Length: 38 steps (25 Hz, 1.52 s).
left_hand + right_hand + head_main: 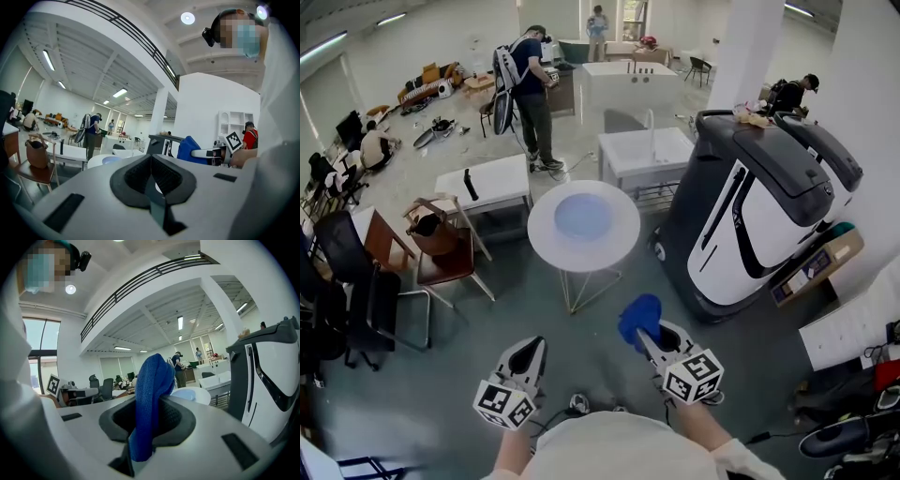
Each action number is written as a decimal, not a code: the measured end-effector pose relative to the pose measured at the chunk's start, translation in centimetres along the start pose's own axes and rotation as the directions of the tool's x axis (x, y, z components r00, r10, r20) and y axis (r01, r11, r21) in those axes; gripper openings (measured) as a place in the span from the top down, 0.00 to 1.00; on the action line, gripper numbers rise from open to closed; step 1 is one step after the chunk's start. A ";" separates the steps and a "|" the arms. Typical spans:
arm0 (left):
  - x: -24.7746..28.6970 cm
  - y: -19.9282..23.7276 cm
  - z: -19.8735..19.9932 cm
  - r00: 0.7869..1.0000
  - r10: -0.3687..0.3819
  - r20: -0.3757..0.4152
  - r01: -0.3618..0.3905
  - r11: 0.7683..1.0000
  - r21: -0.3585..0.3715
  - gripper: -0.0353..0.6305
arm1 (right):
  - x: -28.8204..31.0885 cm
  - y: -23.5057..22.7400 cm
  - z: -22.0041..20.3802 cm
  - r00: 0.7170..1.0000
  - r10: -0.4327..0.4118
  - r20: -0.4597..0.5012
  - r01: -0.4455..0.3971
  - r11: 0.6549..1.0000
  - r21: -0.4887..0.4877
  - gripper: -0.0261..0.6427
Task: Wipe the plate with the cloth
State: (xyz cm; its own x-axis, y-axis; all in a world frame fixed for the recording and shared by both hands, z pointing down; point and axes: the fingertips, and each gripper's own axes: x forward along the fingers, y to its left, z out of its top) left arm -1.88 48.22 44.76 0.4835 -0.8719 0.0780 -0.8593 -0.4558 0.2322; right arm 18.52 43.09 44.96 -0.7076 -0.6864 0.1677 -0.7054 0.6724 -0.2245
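Note:
A pale blue plate [582,215] lies on a round white table [619,248] ahead of me; it also shows small in the left gripper view [111,160] and the right gripper view [186,393]. My right gripper [643,336] is shut on a blue cloth [637,316], which stands up out of its jaws [151,394]. My left gripper [528,354] is shut with nothing in it, its jaws meeting in the left gripper view [151,180]. Both grippers hang low near my body, well short of the table.
A large black and white machine [750,206] stands right of the round table. A wooden chair with a brown bag [438,239] is to the left, white tables [485,184] behind. A person with a backpack [528,89] stands farther back. Black office chairs [347,281] are at the left edge.

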 end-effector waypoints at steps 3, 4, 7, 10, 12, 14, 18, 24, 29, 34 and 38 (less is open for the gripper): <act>-0.1 1.2 0.0 1.000 -0.011 -0.002 0.011 1.000 -0.007 0.90 | 0.9 0.5 -0.1 1.000 -0.012 -0.004 0.012 1.000 0.002 0.82; -0.1 1.7 0.2 1.000 -0.014 -0.003 0.014 1.000 -0.009 0.90 | 1.2 0.7 -0.1 1.000 -0.018 -0.002 0.018 1.000 0.005 0.82; -0.3 3.3 0.5 0.999 -0.035 -0.003 0.035 0.999 -0.011 0.90 | 2.2 1.3 0.1 0.999 -0.044 0.009 0.044 0.999 0.019 0.82; -0.2 4.9 0.4 0.998 -0.068 -0.010 0.068 0.998 -0.004 0.90 | 3.0 1.5 0.1 0.997 -0.074 0.019 0.073 0.997 0.023 0.82; -0.2 6.0 0.1 0.996 -0.084 -0.021 0.084 0.996 -0.008 0.90 | 3.6 1.6 -0.2 0.995 -0.094 0.025 0.093 0.995 0.033 0.82; -0.2 7.3 -0.1 0.995 -0.090 -0.034 0.090 0.996 -0.018 0.90 | 4.2 1.8 -0.5 0.994 -0.109 0.025 0.108 0.993 0.044 0.82; 0.8 9.1 -0.5 0.995 -0.092 -0.045 0.090 0.995 -0.042 0.90 | 5.6 1.5 -0.7 0.992 -0.125 0.001 0.125 0.991 0.047 0.82; 3.8 11.3 -0.2 0.995 -0.086 -0.044 0.083 0.995 -0.057 0.90 | 9.1 -0.5 0.1 0.994 -0.108 -0.006 0.109 0.993 0.046 0.82; 8.0 12.5 0.3 0.997 -0.065 -0.050 0.063 0.997 -0.046 0.90 | 12.6 -4.2 1.1 0.998 -0.070 -0.010 0.070 0.997 0.042 0.82; 12.6 14.0 1.9 0.999 -0.022 -0.025 0.021 0.999 -0.040 0.90 | 16.1 -8.2 2.9 0.999 -0.032 -0.014 0.033 0.999 0.032 0.82; 16.3 14.9 2.3 1.000 0.006 -0.016 -0.006 0.999 -0.041 0.90 | 18.5 -11.4 4.1 1.000 0.000 -0.021 0.001 1.000 0.019 0.82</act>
State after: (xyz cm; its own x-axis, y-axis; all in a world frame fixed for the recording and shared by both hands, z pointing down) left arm -7.17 26.84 47.24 0.4813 -0.8714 0.0951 -0.8548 -0.4425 0.2712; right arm 13.64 21.59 46.69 -0.7081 -0.6807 0.1875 -0.7049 0.6666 -0.2424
